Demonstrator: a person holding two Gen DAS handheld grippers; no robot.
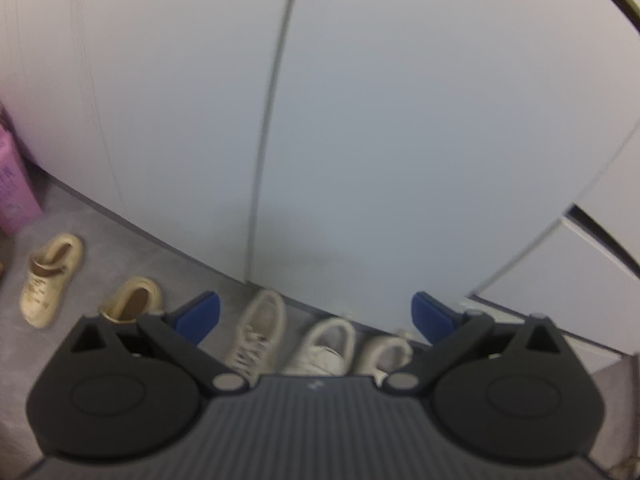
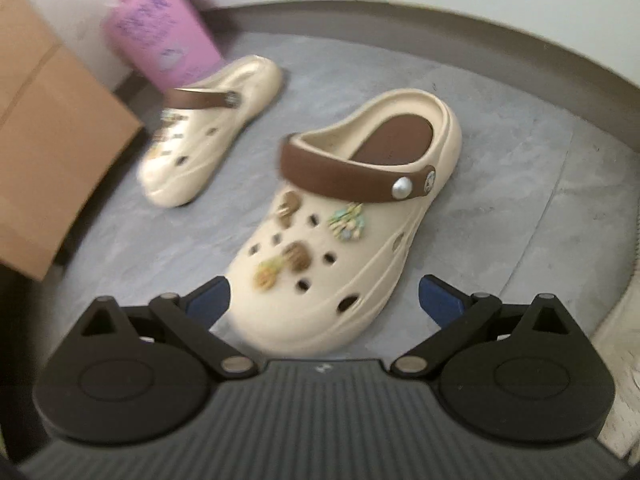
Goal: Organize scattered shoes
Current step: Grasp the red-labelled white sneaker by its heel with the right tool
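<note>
The near clog [image 2: 344, 236] lies on the floor [image 2: 500, 128], toe between the spread fingers of the right hand-held gripper [image 2: 325, 298], likely lined up to grip; its mate [image 2: 208, 132] sits ahead-left, angled apart. The left hand-held gripper [image 1: 316, 316], spread and empty, hangs above white sneakers [image 1: 320, 348] rowed against the cabinet [image 1: 360, 120]

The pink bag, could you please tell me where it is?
In the right wrist view, the pink bag stands upper left against the wall, between the cardboard box and the farther clog.
</note>
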